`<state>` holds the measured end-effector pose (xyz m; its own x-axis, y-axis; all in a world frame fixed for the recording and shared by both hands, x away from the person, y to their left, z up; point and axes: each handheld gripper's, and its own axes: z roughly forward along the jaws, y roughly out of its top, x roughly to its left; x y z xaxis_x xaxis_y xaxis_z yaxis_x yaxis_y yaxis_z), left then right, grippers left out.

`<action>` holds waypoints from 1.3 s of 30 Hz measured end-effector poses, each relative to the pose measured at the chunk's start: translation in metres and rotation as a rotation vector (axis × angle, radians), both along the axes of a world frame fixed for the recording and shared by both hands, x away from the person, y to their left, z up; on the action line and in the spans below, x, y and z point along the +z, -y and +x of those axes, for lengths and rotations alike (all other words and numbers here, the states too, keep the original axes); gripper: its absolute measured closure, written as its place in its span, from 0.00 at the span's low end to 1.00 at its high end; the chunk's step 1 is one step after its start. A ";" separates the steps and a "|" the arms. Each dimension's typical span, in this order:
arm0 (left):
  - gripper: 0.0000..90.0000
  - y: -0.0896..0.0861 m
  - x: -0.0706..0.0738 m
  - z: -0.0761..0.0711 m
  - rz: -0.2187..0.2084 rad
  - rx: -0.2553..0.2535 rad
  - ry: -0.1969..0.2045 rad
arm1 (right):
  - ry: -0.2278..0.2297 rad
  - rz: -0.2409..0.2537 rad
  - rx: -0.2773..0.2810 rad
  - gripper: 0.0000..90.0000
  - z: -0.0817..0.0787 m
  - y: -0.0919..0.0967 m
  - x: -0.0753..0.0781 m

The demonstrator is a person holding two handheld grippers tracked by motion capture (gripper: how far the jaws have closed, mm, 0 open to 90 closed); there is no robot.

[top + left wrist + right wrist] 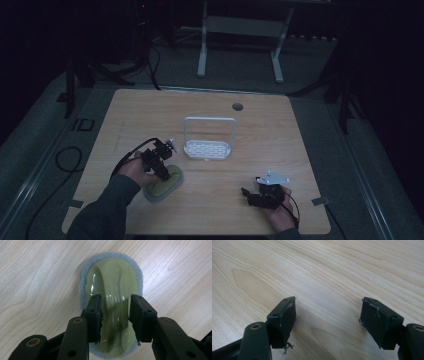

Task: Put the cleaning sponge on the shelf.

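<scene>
Wood table (260, 165), dim room. White wire rack (208, 139) stands upright mid-table, slotted tray at its base, nothing in it.

Scrub pad (111, 290), grey sponge base with a green plastic grip on top, lies flat on the table near the front-left edge, just in front and left of the rack, apart from it.

Left gripper (115, 315) is down over the pad, jaws straddling the raised ridge of the green grip, one pad each side. Jaws part-closed around the ridge; small gaps seem to show on both sides, so I read it as not yet clamped. Pad sits flat, not lifted.

Right gripper (327, 315) is parked near the front-right of the table, well apart from everything, jaws spread wide over bare wood, nothing between them.

Step in hand, my read: grasping the pad by its ridge. Next move needs the jaws closed square on the ridge; the plastic looks glossy, so an off-centre pinch could slip. Then lift straight up. The rack looks like the likely destination.
</scene>
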<state>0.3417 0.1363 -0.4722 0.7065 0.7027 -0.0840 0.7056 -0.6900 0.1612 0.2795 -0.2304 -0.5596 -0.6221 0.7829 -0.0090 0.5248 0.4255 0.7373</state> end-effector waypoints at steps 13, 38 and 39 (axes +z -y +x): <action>0.76 0.004 -0.001 0.004 0.034 -0.018 -0.038 | 0.000 0.000 0.000 0.31 0.000 0.000 0.000; 0.79 0.009 0.002 0.008 0.064 -0.058 -0.050 | 0.000 0.000 0.000 0.31 0.000 0.000 0.000; 0.79 0.009 0.003 0.008 0.063 -0.059 -0.049 | 0.000 0.000 0.000 0.31 0.000 0.000 0.000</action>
<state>0.3496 0.1278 -0.4695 0.7430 0.6650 -0.0761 0.6693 -0.7384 0.0821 0.2796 -0.2303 -0.5596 -0.6223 0.7827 -0.0090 0.5247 0.4256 0.7373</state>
